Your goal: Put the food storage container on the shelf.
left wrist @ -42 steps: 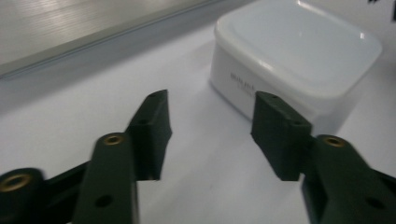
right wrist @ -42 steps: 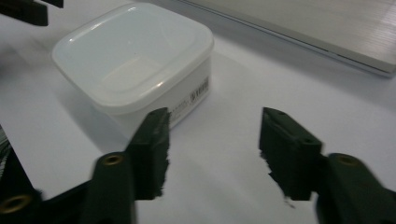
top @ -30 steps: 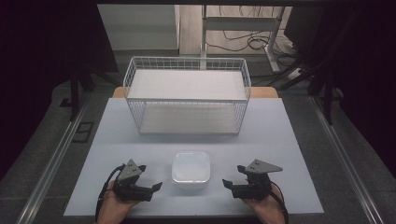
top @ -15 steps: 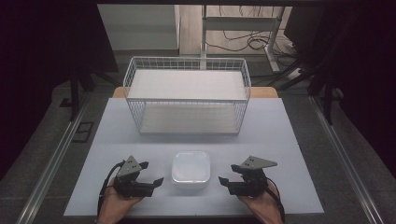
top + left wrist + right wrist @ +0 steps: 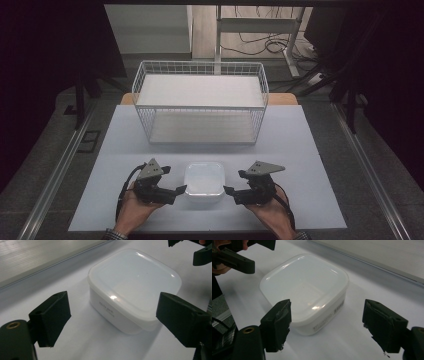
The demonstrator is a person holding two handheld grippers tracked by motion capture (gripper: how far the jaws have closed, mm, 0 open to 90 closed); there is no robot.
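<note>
White plastic box [image 5: 204,181]: lidded, on the table [image 5: 300,150] between your two grippers, apart from both.
Left gripper [image 5: 170,182]: jaws spread wide, box just ahead.
Right gripper [image 5: 236,184]: jaws spread wide, box just ahead.
Wire basket [image 5: 200,102]: beyond the box.

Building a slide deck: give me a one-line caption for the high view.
Two open hand-held claws, left and right, flank a lidded white container before a white wire basket.
</note>
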